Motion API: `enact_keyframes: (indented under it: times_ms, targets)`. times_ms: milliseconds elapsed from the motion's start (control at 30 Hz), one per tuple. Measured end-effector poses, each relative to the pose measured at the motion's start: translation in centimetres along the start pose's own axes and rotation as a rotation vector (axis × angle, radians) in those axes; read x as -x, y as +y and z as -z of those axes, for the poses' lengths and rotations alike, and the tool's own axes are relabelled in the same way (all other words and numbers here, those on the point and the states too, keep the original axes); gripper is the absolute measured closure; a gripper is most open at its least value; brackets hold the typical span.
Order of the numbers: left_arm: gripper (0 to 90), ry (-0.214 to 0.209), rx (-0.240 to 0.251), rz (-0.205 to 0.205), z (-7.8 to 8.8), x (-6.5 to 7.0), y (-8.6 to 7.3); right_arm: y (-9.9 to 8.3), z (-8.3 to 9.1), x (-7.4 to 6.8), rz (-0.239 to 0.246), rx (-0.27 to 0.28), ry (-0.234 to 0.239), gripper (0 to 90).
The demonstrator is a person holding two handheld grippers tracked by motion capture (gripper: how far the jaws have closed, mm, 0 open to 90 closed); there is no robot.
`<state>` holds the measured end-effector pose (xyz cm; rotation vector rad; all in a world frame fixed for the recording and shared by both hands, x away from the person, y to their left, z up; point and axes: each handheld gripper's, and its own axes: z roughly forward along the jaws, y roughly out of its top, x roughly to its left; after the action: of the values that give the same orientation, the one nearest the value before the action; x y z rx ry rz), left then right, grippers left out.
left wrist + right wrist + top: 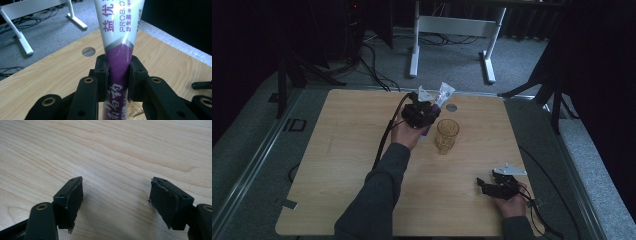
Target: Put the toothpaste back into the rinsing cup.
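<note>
Toothpaste tube (pixel 119 50) — white and purple — is sitting clenched between the jaws of the left gripper (pixel 118 75), tilting above the wooden table (pixel 352 150) just beside an amber glass (pixel 447 135). Right gripper (pixel 116 200) is hovering low over the tabletop — jaws spread, grasping nothing.

Table (pixel 120 147): pale wood, smooth, matt grain. Toothpaste tube (pixel 119 37): glossy plastic, white and purple, with glare streaks. Tumbler (pixel 447 135): amber glass, textured. Right gripper (pixel 116 200): matt black plastic; pad edges frayed. Floor (pixel 452 60): grey carpet.
</note>
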<state>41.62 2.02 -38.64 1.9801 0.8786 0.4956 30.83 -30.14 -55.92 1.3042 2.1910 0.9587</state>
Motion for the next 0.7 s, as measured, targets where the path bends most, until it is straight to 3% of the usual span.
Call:
enact_keyframes:
  times_ms: [700]
  targets:
    - [73.2,-0.029,0.103,0.039,-1.9,0.9,0.3,0.0,0.0,0.0,0.001,0.0,0.0,26.8]
